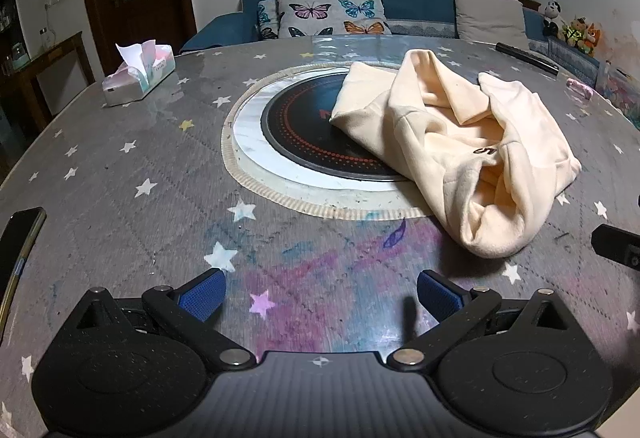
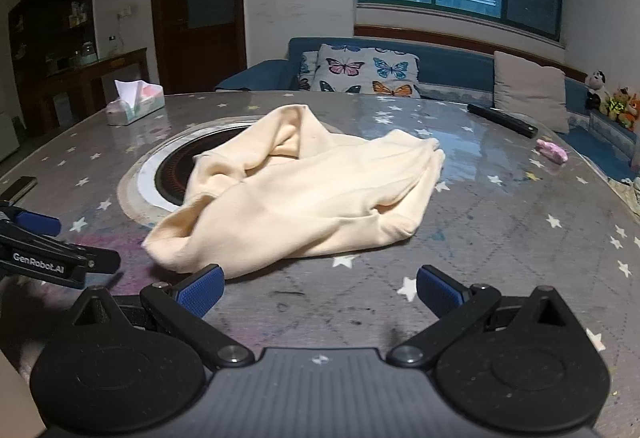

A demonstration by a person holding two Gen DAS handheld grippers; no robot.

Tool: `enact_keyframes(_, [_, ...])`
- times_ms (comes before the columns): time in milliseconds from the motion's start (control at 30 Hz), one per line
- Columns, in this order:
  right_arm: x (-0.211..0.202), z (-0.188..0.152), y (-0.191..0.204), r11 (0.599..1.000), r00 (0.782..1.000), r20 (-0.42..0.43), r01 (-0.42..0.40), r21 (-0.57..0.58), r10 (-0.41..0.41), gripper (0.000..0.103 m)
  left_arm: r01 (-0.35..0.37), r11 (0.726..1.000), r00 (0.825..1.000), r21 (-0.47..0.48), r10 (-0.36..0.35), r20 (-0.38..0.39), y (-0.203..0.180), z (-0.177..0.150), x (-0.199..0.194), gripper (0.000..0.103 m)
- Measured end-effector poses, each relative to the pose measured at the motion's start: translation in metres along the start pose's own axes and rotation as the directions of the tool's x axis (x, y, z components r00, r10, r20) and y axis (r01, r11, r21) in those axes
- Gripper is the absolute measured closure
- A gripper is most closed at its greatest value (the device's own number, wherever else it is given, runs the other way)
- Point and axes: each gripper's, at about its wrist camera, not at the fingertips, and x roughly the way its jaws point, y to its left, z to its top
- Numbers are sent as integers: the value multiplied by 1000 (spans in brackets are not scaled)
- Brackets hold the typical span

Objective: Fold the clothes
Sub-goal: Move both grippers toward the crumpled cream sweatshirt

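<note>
Crumpled cream garment (image 1: 460,142) (image 2: 304,194) on table

The left claw (image 1: 320,294) is showing two blue, dimple-textured pads (image 1: 202,296) on matte black linkage arms pinned with round silver rivets. Behind them, two rounded black housings with raised discs are flanking a ribbed grey centre plate bearing a small crosshair mark. The right claw (image 2: 319,291) is wearing the same blue pads (image 2: 200,296), black links and silver pins. Seen from the right wrist view, the left claw's arm is carrying white "GenRobot.AI" lettering.
</note>
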Motion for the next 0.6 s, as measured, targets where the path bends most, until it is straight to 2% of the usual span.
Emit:
enact_keyframes(167, [-5,-3,2,1000,1000,18,-9,0,9,0,4,1000,1000,0,-4,-6,1,0,1,0])
enact_keyframes(367, [2,0,8,1000,999,-35,-29,0,29,0,0,1000,1000,9,0,-17,-3,-2,-1,0])
enact_keyframes(600, [4,3,6,999,998,-43,-34,15,34,0,6,1000,1000,12,-6,-19,-3,1,1,0])
